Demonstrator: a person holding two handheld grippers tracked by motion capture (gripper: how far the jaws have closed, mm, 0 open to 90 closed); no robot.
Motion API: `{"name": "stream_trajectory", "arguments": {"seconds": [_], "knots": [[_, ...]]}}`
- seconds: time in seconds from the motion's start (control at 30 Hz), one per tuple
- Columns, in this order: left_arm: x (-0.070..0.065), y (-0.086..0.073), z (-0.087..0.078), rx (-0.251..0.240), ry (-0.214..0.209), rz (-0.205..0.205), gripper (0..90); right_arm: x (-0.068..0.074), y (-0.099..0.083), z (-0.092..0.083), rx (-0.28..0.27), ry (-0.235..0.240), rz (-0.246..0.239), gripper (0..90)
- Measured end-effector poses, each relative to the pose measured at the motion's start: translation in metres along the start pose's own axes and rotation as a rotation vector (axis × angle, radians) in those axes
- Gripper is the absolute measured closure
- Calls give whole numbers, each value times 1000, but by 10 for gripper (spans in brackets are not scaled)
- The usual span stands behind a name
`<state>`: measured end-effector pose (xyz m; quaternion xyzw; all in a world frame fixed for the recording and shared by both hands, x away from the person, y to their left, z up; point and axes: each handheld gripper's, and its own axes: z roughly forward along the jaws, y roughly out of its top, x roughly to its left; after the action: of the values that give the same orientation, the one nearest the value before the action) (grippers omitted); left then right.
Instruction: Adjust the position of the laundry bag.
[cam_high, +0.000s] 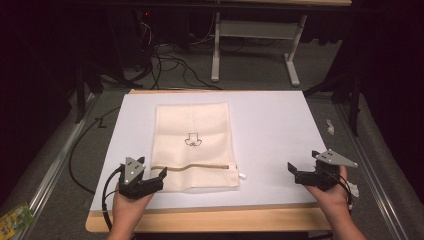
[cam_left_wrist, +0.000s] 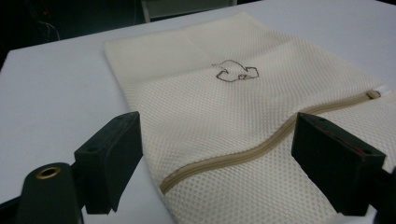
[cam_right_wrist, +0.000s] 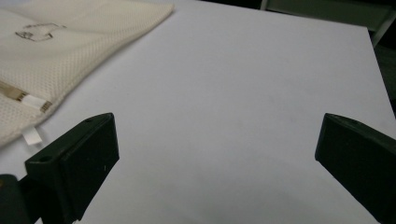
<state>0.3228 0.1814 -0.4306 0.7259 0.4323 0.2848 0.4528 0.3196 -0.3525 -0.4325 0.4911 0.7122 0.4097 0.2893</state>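
Now, from the high view, the cream mesh zip-up laundry bag (cam_high: 195, 145) lies flat on the white-topped counter (cam_high: 280, 130), left hand-held gripper (cam_high: 150, 175) at its near-left corner, right hand-held gripper (cam_high: 300, 172) well apart. Left gripper view: jaws spread wide, straddling the tan zipper (cam_left_wrist: 252, 149); a bite might snag only one mesh layer and bunch it. Right gripper view: jaws agape over bare counter, holding nothing.

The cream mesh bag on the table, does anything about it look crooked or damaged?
Nothing much. The mesh bag lies flat and roughly square on the white table, no tears visible. Its zipper runs slightly wavy rather than straight. Both tongs, left and right, are open.
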Motion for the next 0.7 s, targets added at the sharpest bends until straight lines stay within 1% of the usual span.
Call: {"name": "stream_trajectory", "arguments": {"seconds": [0.03,0.1,0.13,0.2,0.23,0.27,0.3,0.33,0.4,0.43,0.47,0.5,0.53,0.57,0.6,0.67,0.7], "knots": [[2,1,-1,-10,5,-2,177,1,0,0,-2,4,3,0],[5,1,-2,-13,6,-10,178,1,0,1,-3,25,20,6],[7,0,-1,-7,5,-9,181,1,0,1,-2,30,34,17],[10,-2,1,10,-11,-23,196,-1,-1,0,-15,37,45,37],[12,-4,3,18,-31,-34,224,-2,-1,-1,-20,34,43,44],[14,-6,5,38,-48,-40,288,-3,-1,-1,-24,29,44,48],[14,-6,5,38,-48,-40,341,-3,-1,-1,-24,29,44,48],[17,-11,13,118,-51,-61,368,-2,-2,-1,-22,24,42,61],[20,-21,24,206,-67,-98,426,-1,-2,-1,-15,15,26,77],[20,-26,30,253,-59,-109,425,0,-3,0,-8,13,21,88],[20,-26,30,253,-59,-109,413,0,-3,0,-8,13,21,88],[18,-32,40,319,-41,-89,386,2,-3,1,-4,17,11,117],[18,-33,44,332,-25,-80,365,3,-3,1,-3,17,2,126],[18,-33,44,332,-25,-80,354,3,-3,1,-3,17,2,126],[18,-31,46,319,-16,-94,355,4,-4,2,1,23,-6,141],[19,-30,45,310,-19,-100,366,6,-5,5,15,38,4,145],[18,-29,44,301,-15,-92,368,8,-4,7,26,50,8,145]]}}
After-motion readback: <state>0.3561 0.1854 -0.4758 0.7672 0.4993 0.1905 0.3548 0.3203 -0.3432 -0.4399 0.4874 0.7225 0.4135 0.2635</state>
